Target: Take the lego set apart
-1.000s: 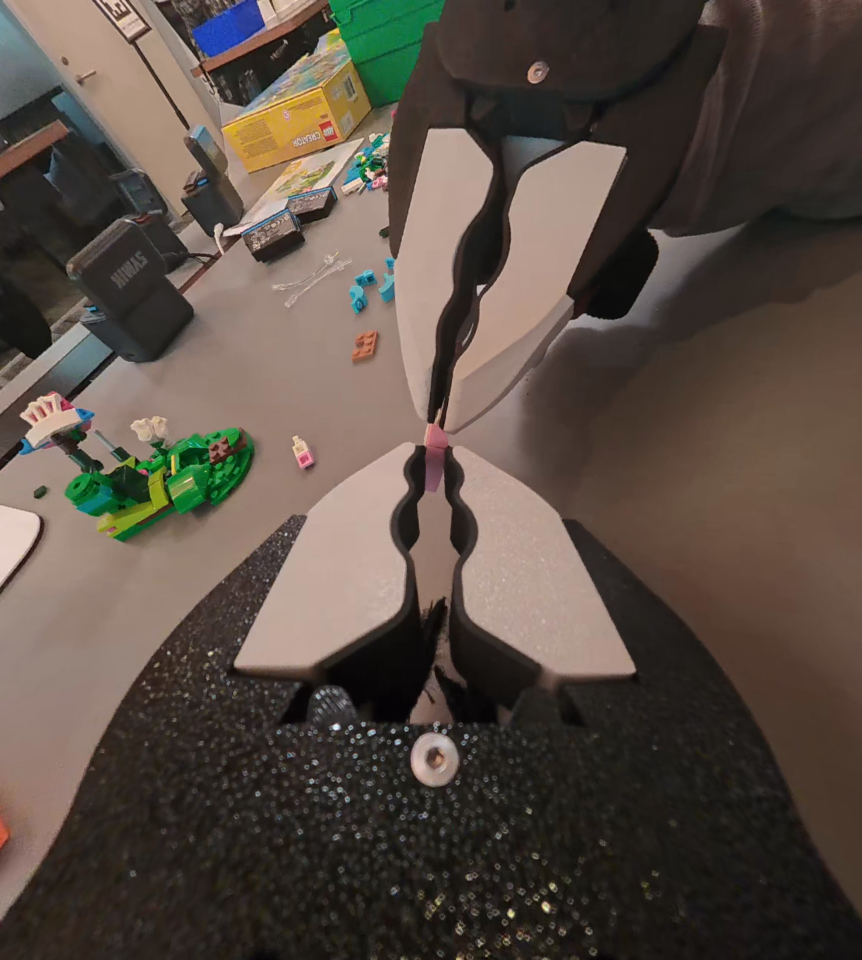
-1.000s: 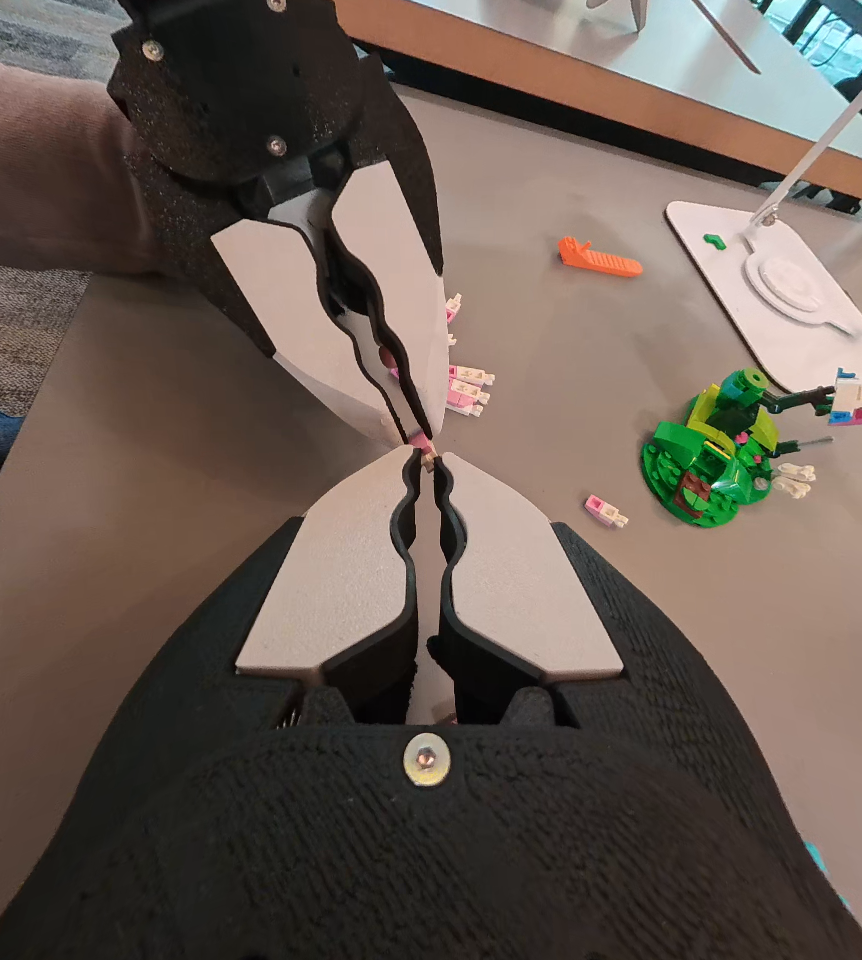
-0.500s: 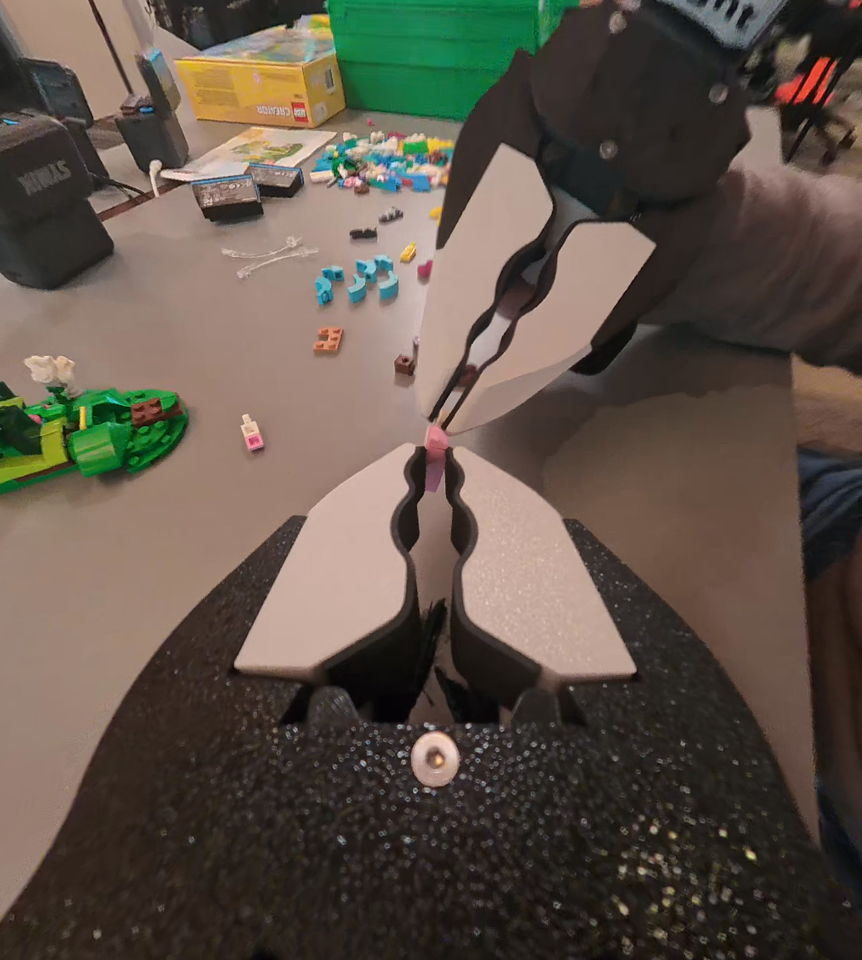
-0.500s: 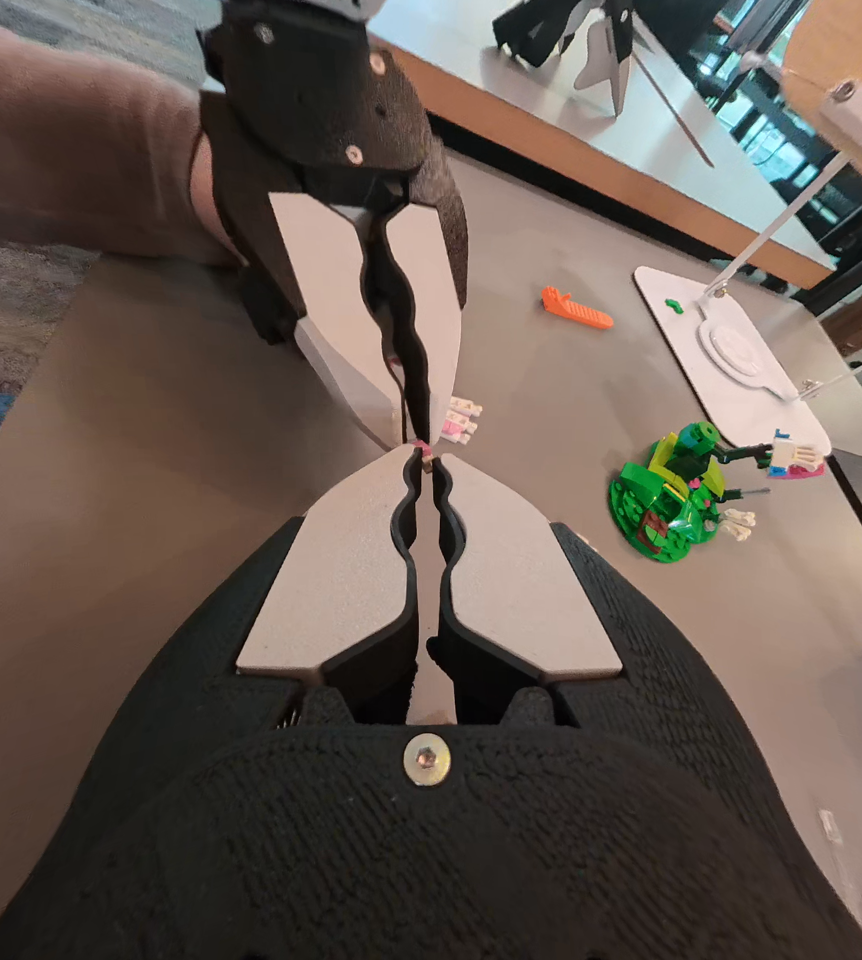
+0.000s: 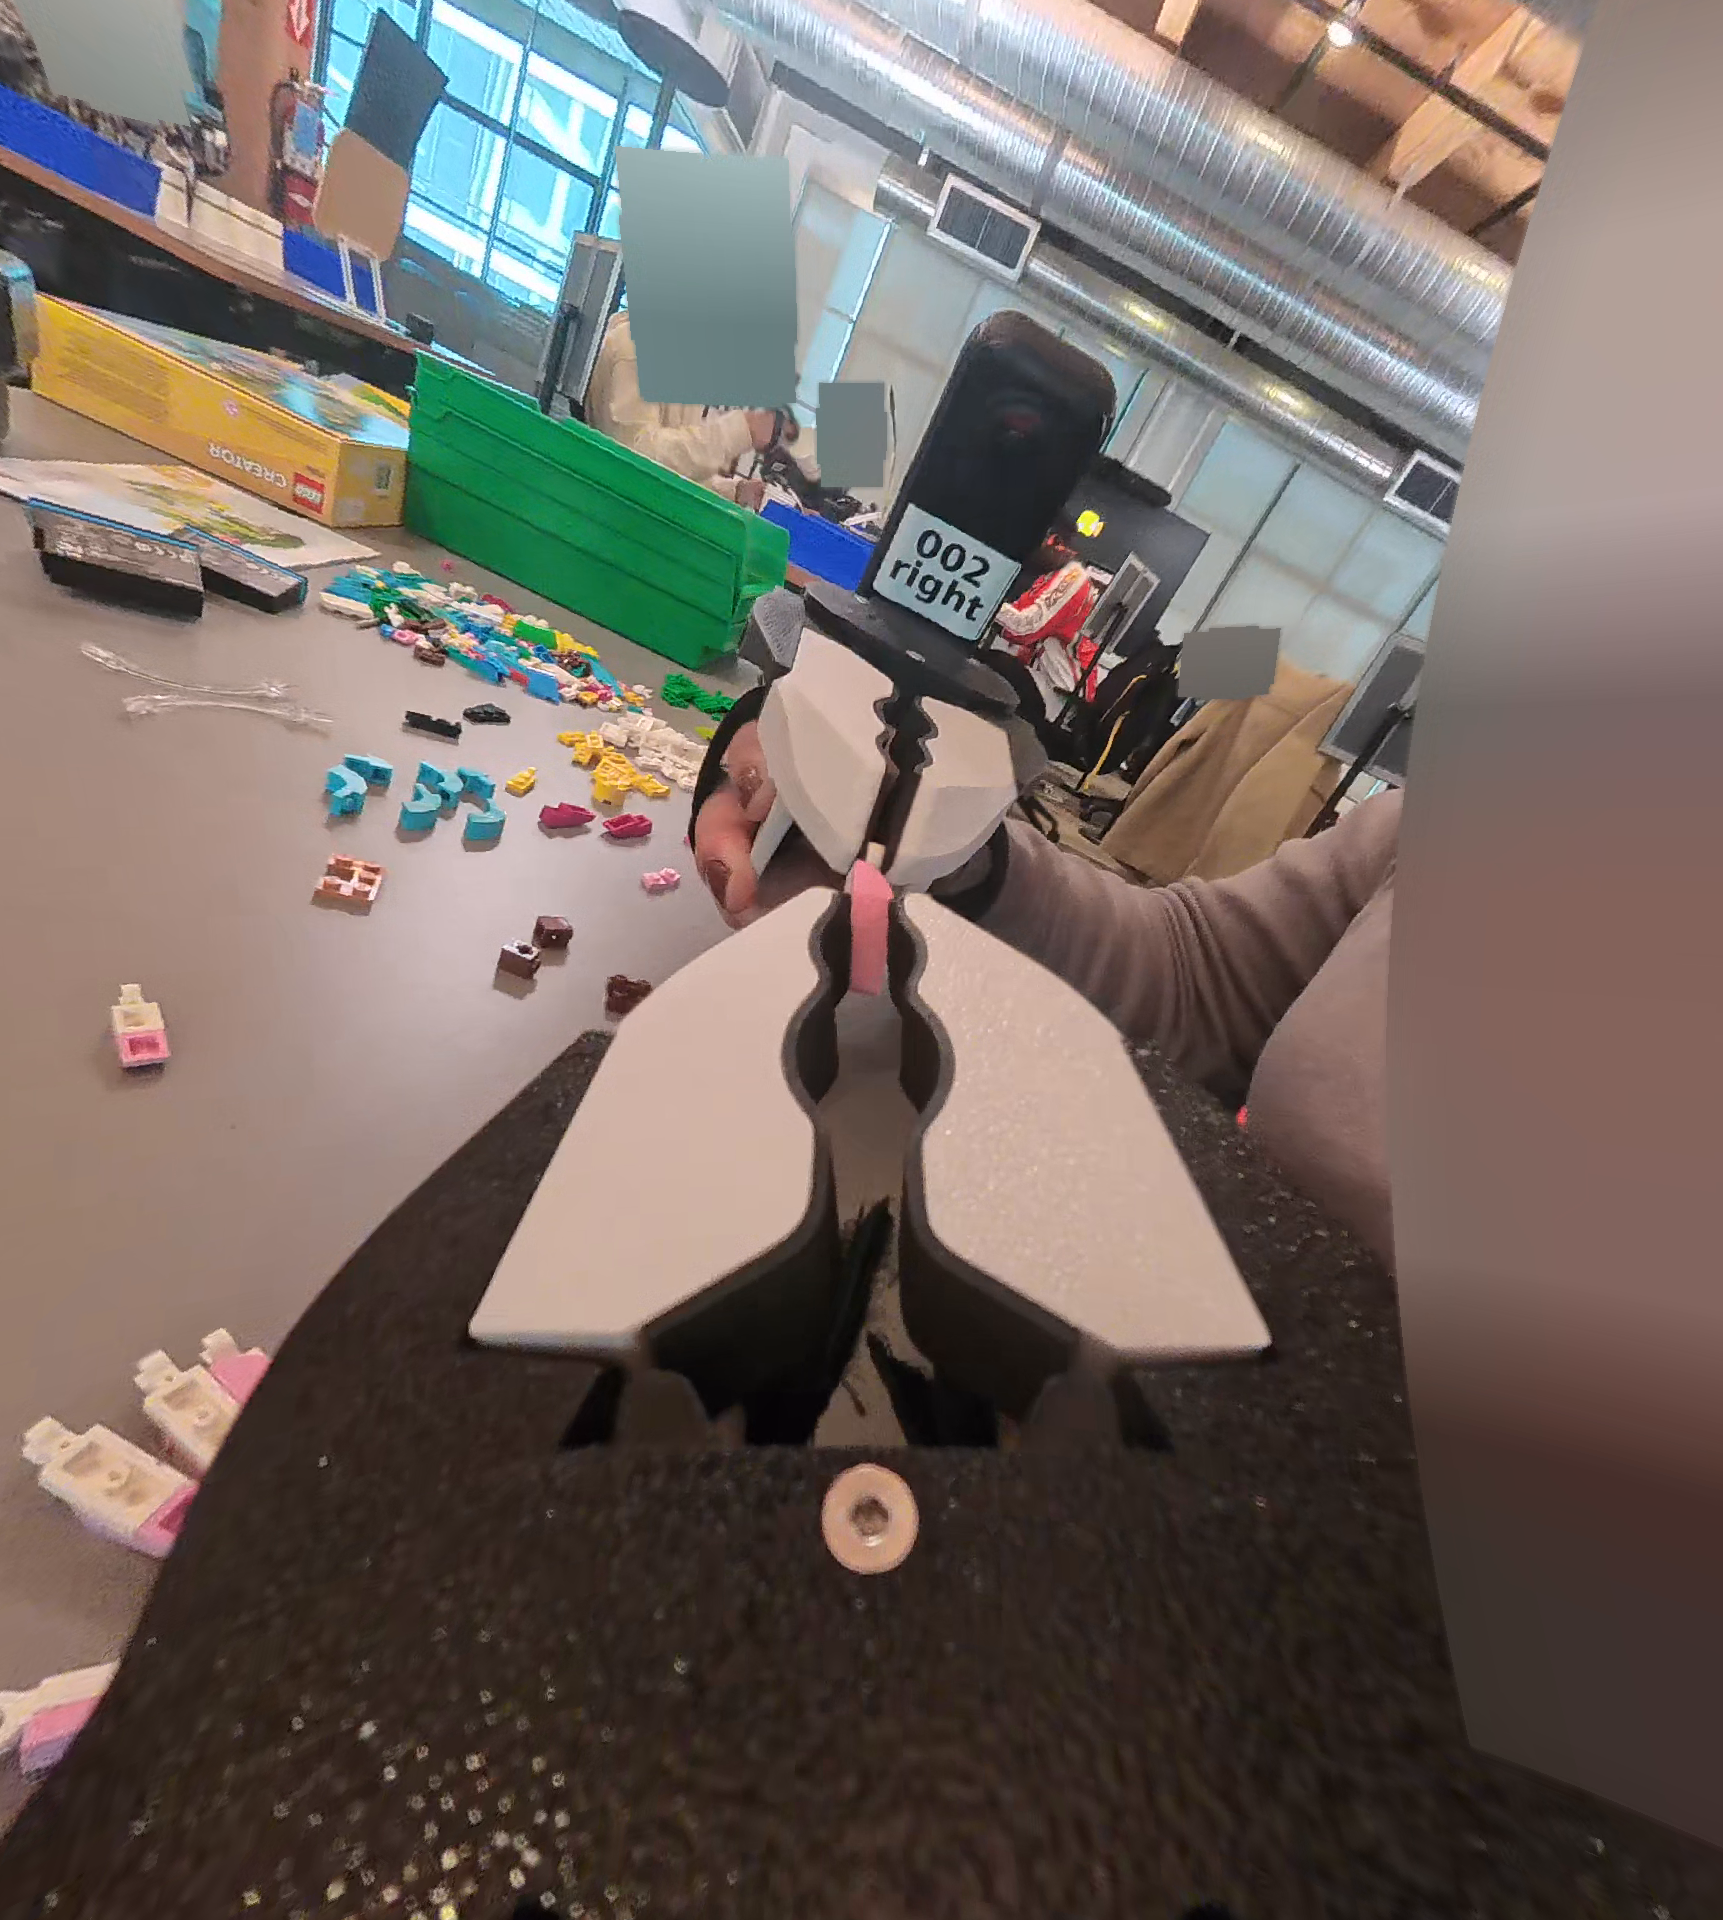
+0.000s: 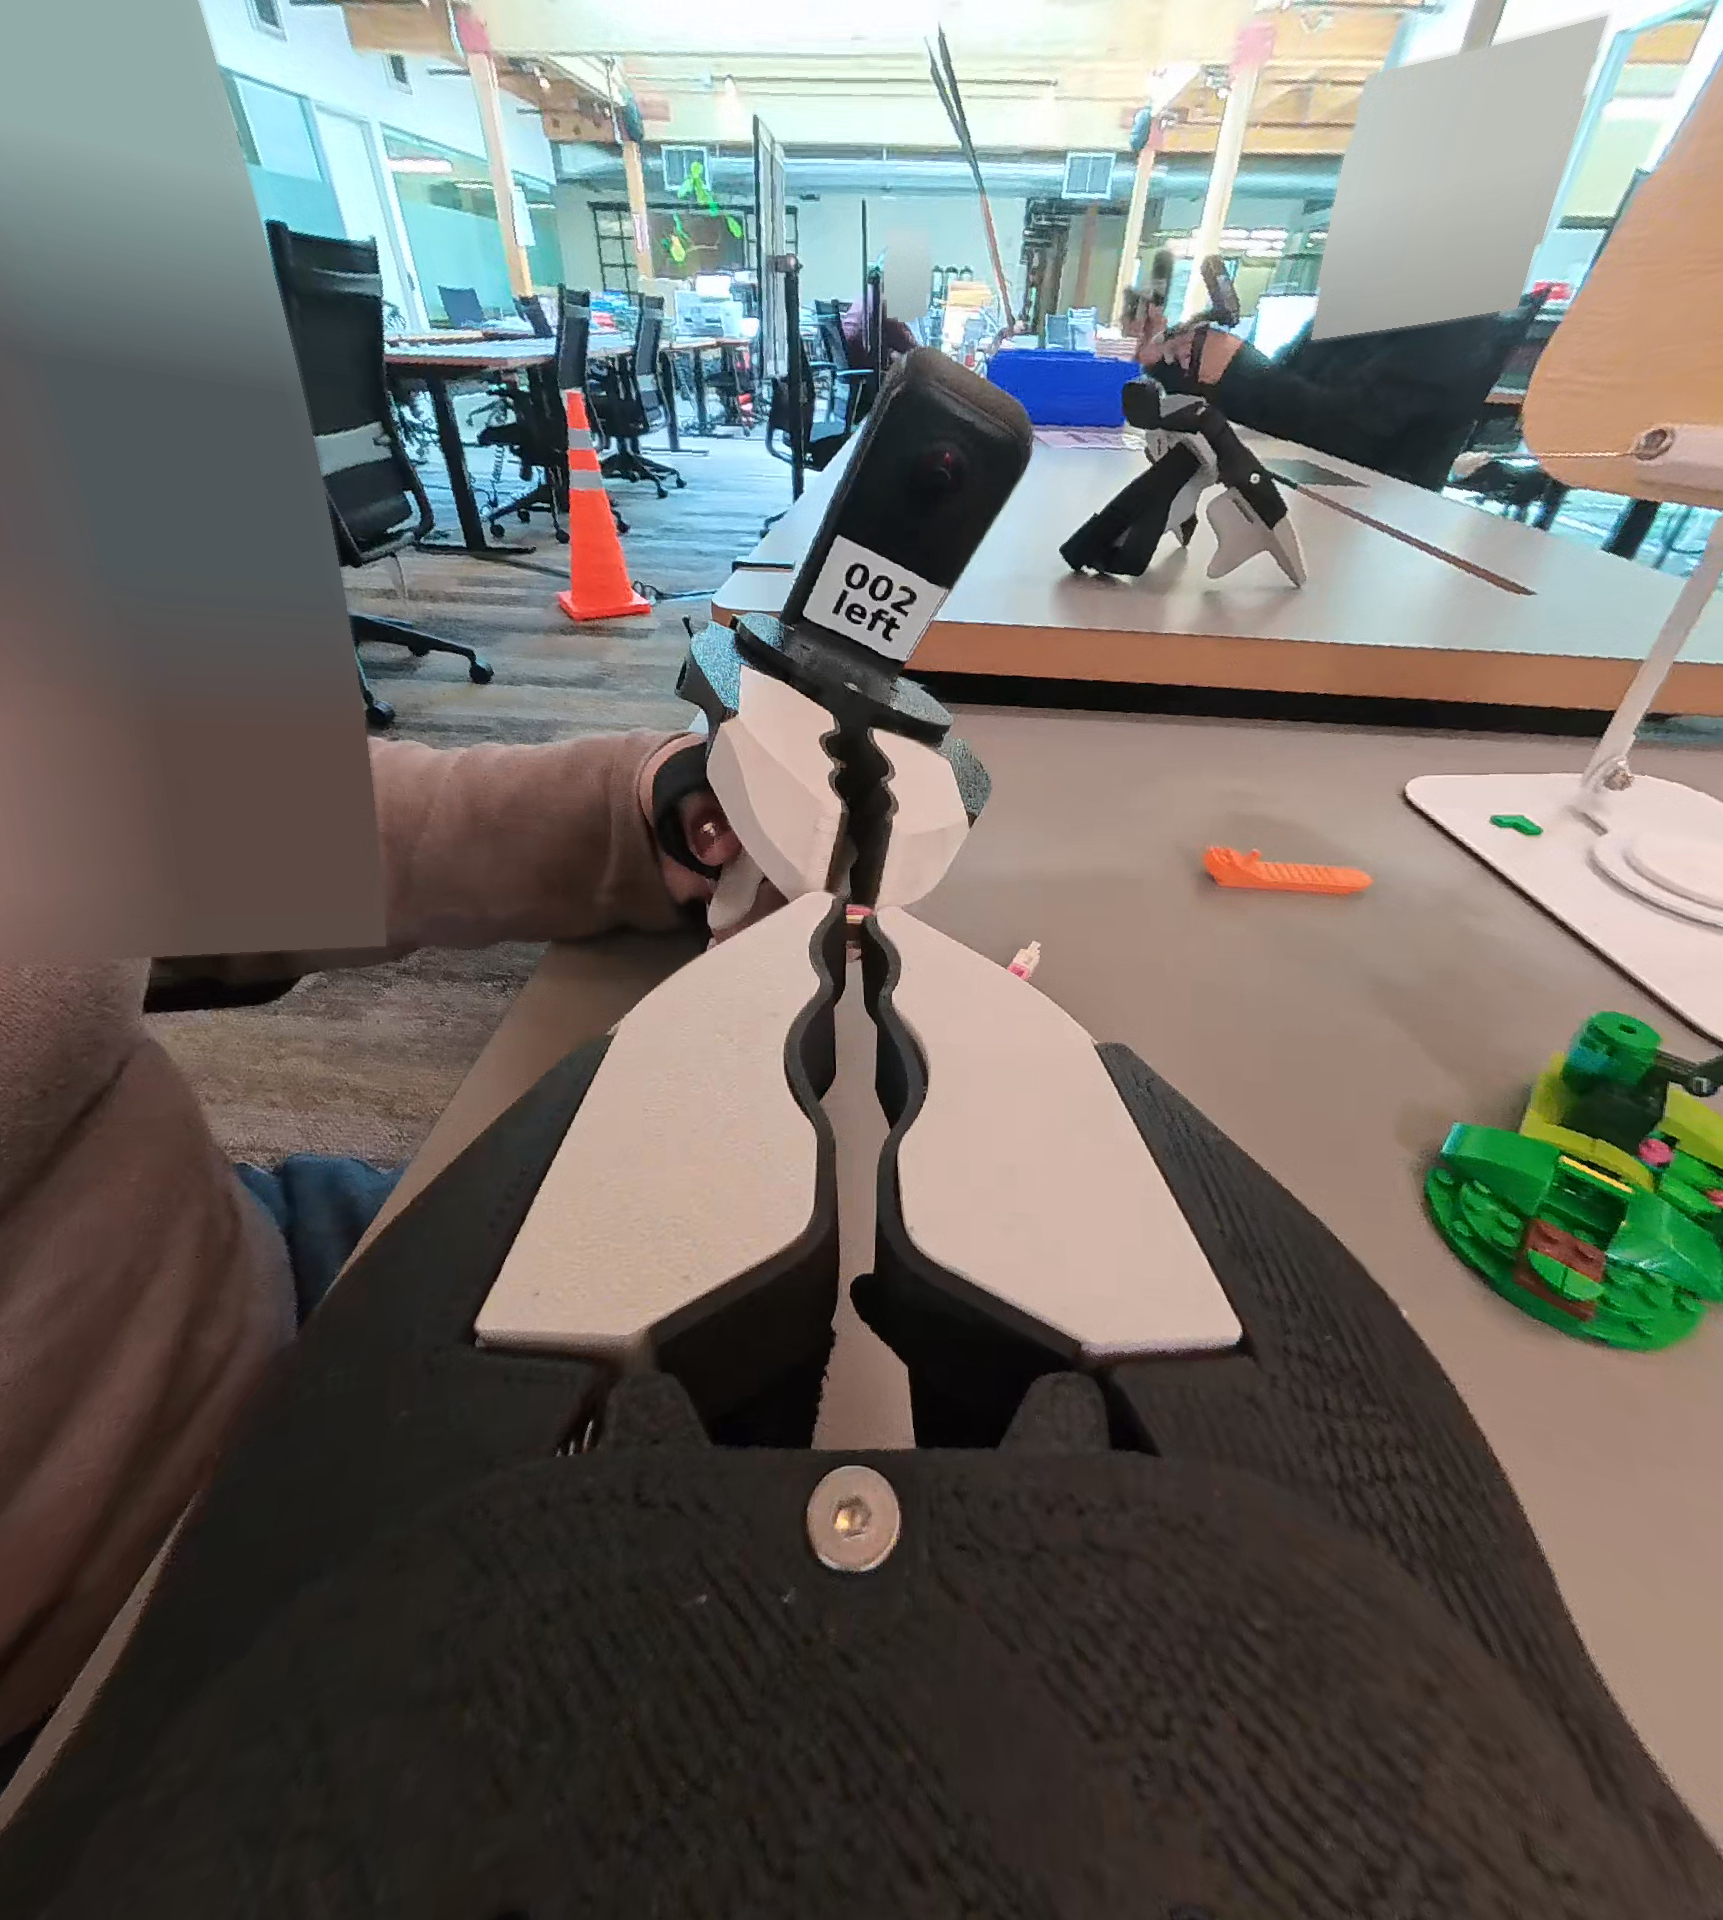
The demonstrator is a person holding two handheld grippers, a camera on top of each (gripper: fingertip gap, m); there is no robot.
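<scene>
The left gripper (image 5: 862, 914) was closed on a small pink piece (image 5: 868, 932), which stood upright between its white fingertips and stuck out past them. The right gripper (image 5: 883, 847) faced it tip to tip, lifted above the grey table (image 5: 213, 1143), its tips pinched on the top end of that same pink piece, where a tiny pale part showed. From the right wrist view only a sliver of pink and tan (image 6: 854, 914) showed between the right gripper's own nearly shut tips, with the left gripper (image 6: 862, 883) just beyond, touching.

Taking the pink piece as the mark: to its left on the table lay one pink and white brick (image 5: 140, 1029), three dark brown bricks (image 5: 535, 945) nearer, and an orange-brown plate (image 5: 350, 883) beyond them. A group of blue curved pieces (image 5: 421, 795) and a wide scatter of loose bricks (image 5: 504, 644) lay farther back, before a stack of green bins (image 5: 587, 520) and a yellow box (image 5: 213, 416). Three white and pink clip pieces (image 5: 109, 1475) lay close under the left gripper's body.

In the right wrist view, the green lego set (image 6: 1615, 1216) sat on the table well to the right of the held piece, apart from both grippers. One orange brick separator (image 6: 1288, 873) lay farther back, and a white lamp base (image 6: 1563, 831) beyond it. A hand (image 5: 732, 831) gripped the right tool's handle.
</scene>
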